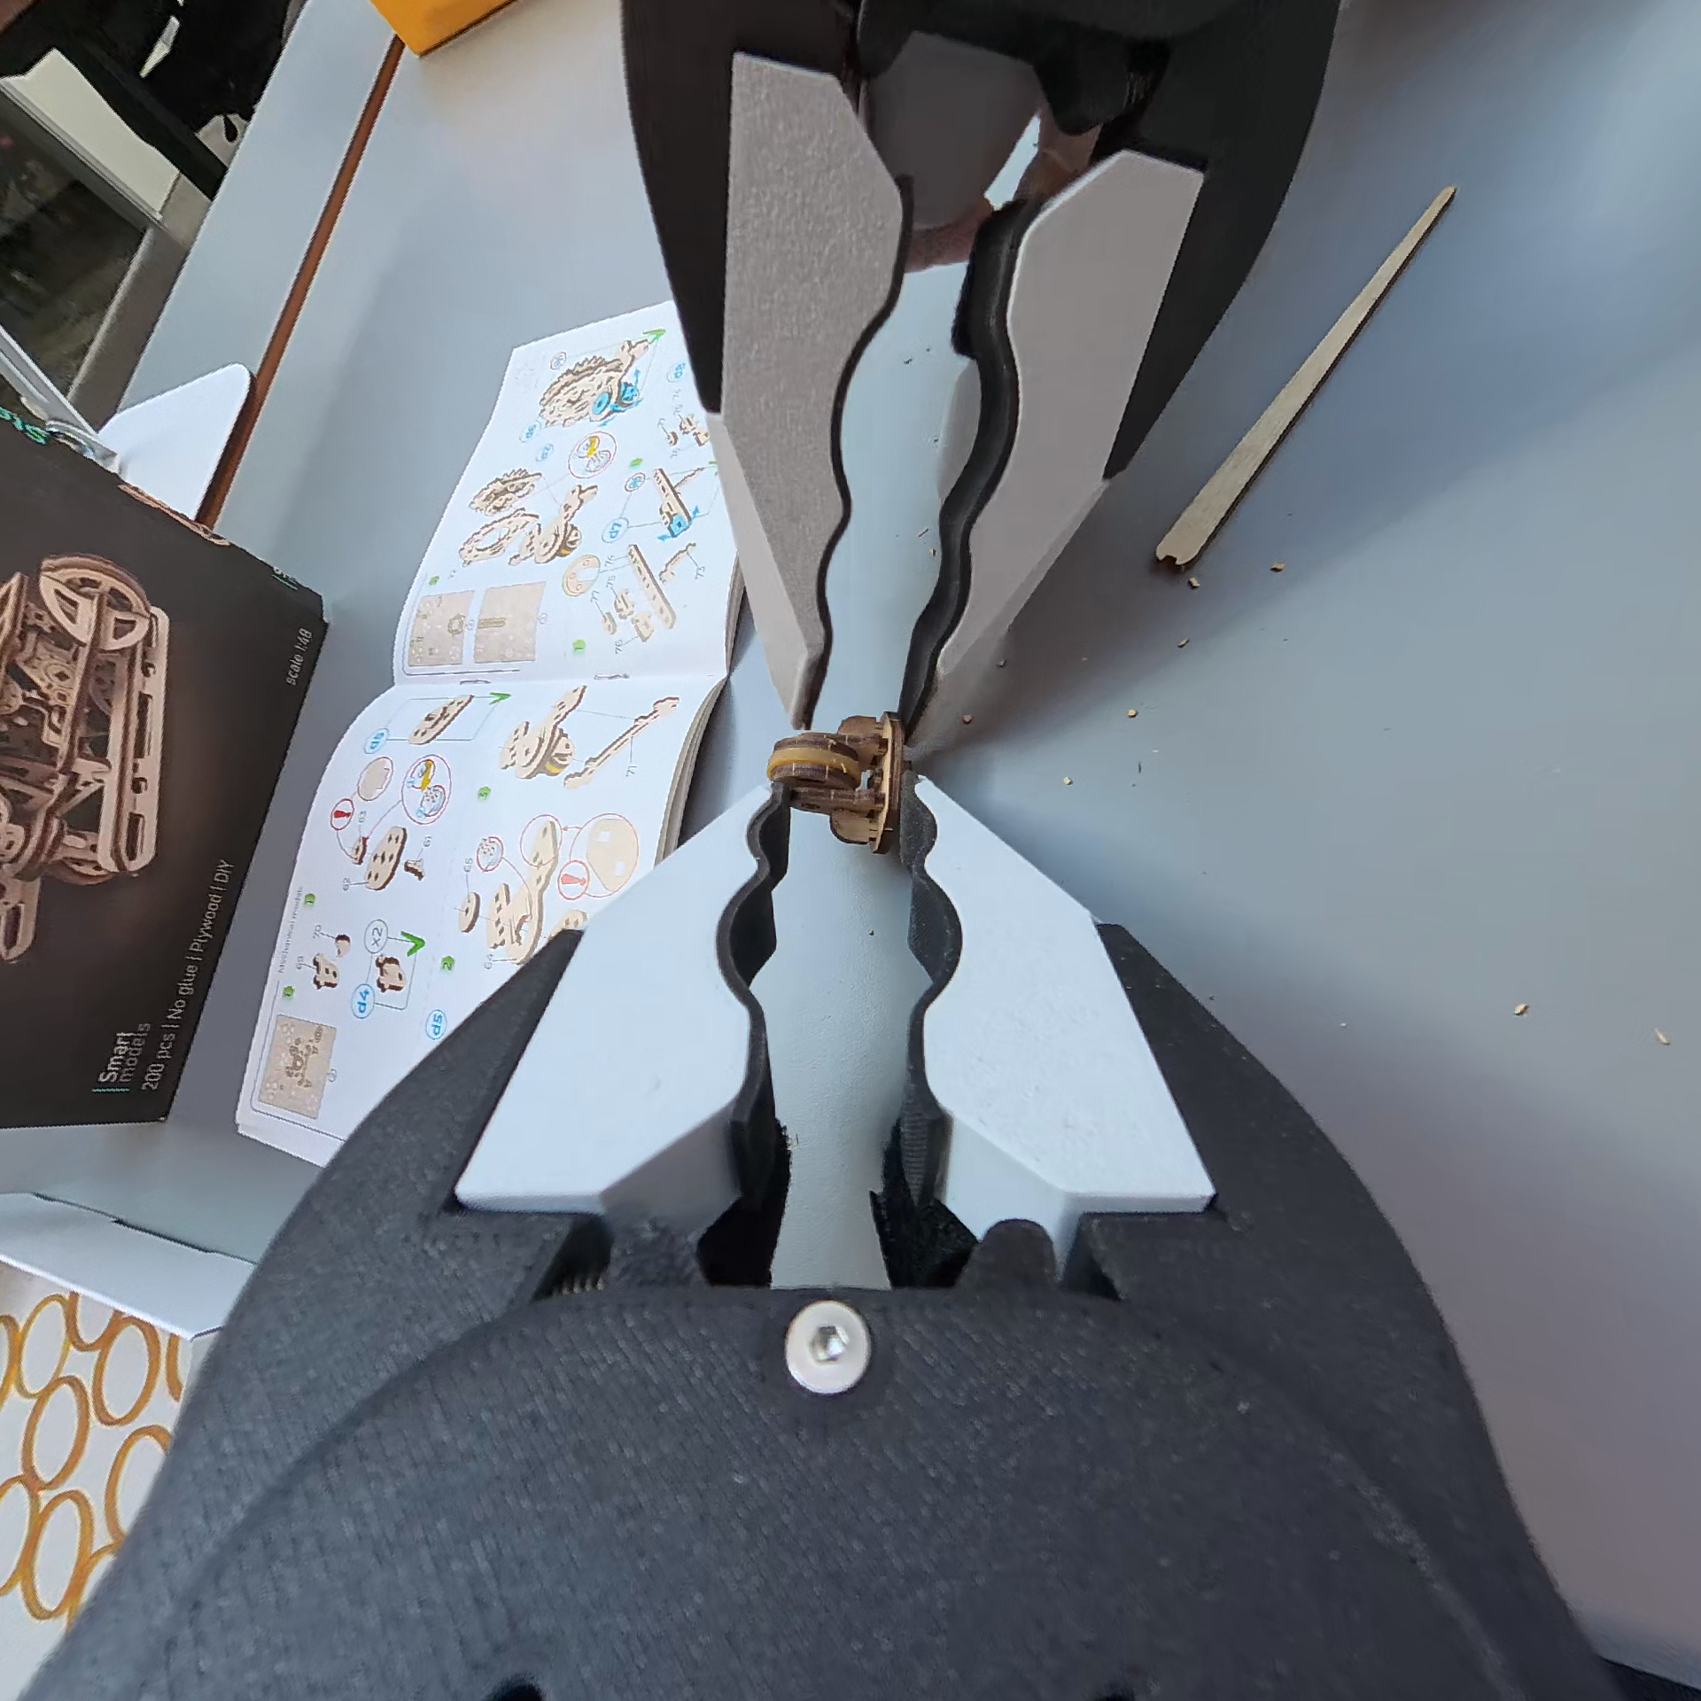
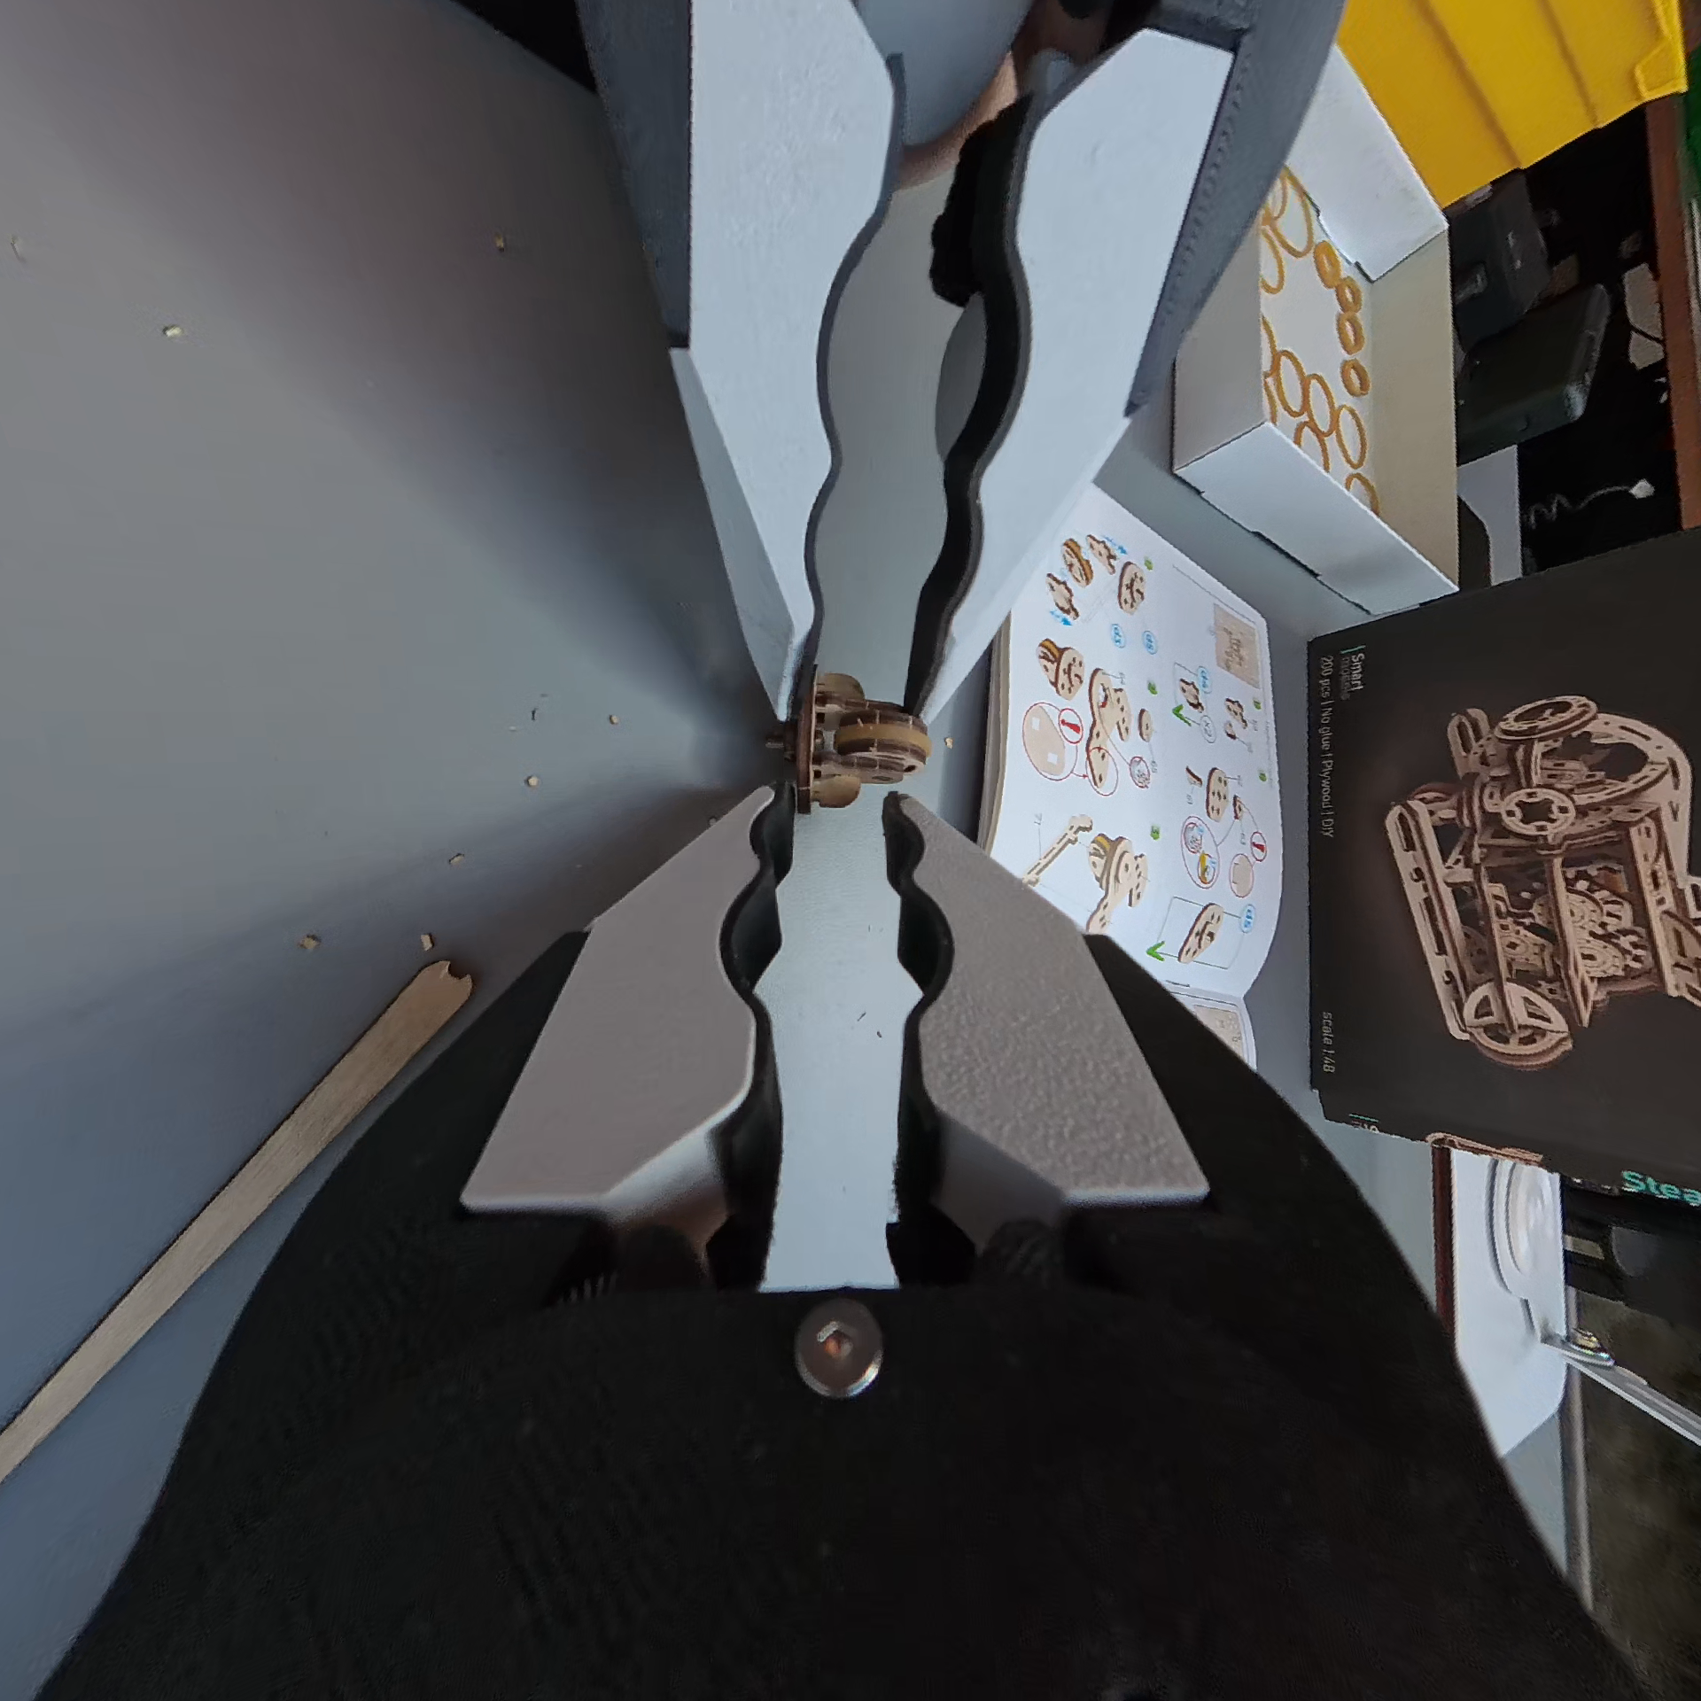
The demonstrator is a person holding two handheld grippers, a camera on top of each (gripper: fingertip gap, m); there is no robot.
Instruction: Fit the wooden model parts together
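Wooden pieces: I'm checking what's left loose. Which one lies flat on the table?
The long thin wooden stick, flat on the grey table; the small wooden assembly is gripped above it.

An open booklet (image 1: 515,700) with little drawings lies flat on the grey worktop (image 1: 1381,828), and a dark box (image 1: 120,782) with a picture of a wooden model on it lies just beside it. A long thin wooden stick (image 1: 1307,377) lies well apart on the other side, with tiny wood crumbs (image 1: 1132,713) scattered near it. A white box (image 2: 1307,387) with yellow rings printed on it sits past the booklet, and a yellow bin (image 2: 1510,83) sits behind that.
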